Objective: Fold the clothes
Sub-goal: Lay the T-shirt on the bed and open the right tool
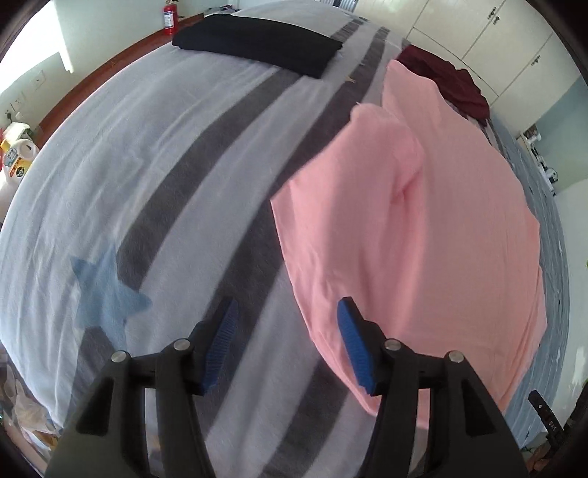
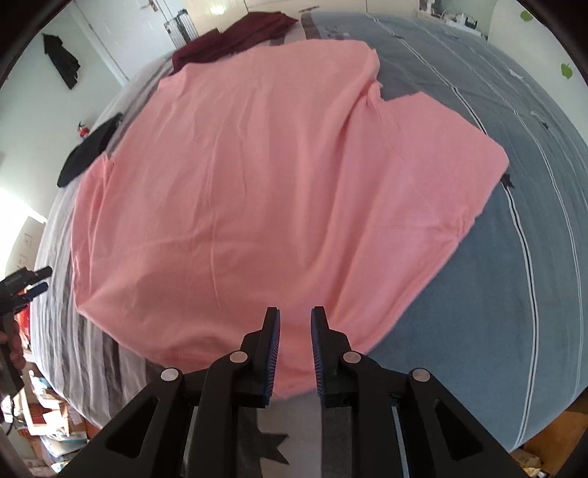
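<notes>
A pink garment (image 1: 422, 220) lies spread flat on the bed, with a sleeve folded over its left side in the left wrist view. My left gripper (image 1: 288, 305) hangs open over the striped cover just beside the garment's near left edge, with nothing between its blue pads (image 1: 220, 342). In the right wrist view the pink garment (image 2: 275, 184) fills the middle. My right gripper (image 2: 296, 312) stands above its near hem. Its jaws are a narrow gap apart, and the cloth shows below the gap, not pinched. The left gripper (image 2: 25, 283) shows at that view's left edge.
A folded black garment (image 1: 257, 44) lies at the far side of the bed (image 1: 110, 165), and a dark red garment (image 2: 235, 40) is bunched beyond the pink one. A fire extinguisher (image 1: 169, 20) stands by the wall. Boxes (image 2: 44, 415) clutter the floor beside the bed.
</notes>
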The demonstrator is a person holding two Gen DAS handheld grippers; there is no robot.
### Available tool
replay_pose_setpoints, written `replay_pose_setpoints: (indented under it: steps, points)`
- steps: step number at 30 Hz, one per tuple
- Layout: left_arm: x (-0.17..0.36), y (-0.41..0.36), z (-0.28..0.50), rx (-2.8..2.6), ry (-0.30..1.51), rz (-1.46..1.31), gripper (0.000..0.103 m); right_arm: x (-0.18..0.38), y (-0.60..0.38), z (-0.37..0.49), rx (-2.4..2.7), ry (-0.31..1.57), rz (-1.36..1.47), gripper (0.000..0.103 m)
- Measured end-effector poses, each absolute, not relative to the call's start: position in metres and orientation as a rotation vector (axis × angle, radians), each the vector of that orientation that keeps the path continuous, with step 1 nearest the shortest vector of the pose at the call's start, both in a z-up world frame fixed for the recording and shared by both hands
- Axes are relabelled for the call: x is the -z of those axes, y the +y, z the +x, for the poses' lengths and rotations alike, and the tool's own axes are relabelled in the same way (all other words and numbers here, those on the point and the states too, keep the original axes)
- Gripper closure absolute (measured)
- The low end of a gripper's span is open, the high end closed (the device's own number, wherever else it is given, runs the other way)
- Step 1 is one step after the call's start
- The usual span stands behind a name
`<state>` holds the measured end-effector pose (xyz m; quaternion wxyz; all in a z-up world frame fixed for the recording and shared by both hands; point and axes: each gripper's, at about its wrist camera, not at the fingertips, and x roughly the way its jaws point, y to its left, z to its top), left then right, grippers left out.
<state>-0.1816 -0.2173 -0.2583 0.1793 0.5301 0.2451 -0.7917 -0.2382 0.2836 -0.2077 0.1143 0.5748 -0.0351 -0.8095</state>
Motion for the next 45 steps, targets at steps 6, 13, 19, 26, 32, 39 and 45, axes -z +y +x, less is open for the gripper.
replay_pose_setpoints:
  steps: [6,13,19,26,32,39,45]
  points:
    - [0.287,-0.264,-0.226,2.284,0.714,1.470,0.050,0.229,0.223,-0.290,2.367,-0.167,1.556,0.087]
    - [0.304,-0.287,-0.270,2.372,0.814,1.504,0.062,0.244,0.156,-0.332,2.345,-0.176,1.472,0.087]
    - [0.284,-0.279,-0.276,2.444,0.819,1.451,0.101,0.248,0.133,-0.348,2.346,-0.160,1.464,0.087]
    - [0.221,-0.121,-0.282,2.925,0.523,1.598,0.101,0.241,0.152,-0.351,2.399,-0.182,1.474,0.087]
    - [0.240,-0.026,-0.280,2.969,0.573,1.953,0.100,0.242,0.182,-0.343,2.436,-0.195,1.532,0.087]
    - [0.252,-0.046,-0.297,2.852,0.551,1.829,0.073,0.250,0.202,-0.333,2.449,-0.213,1.563,0.087]
    - [0.276,-0.048,-0.332,2.807,0.537,1.800,0.061,0.251,0.209,-0.326,2.460,-0.260,1.549,0.087]
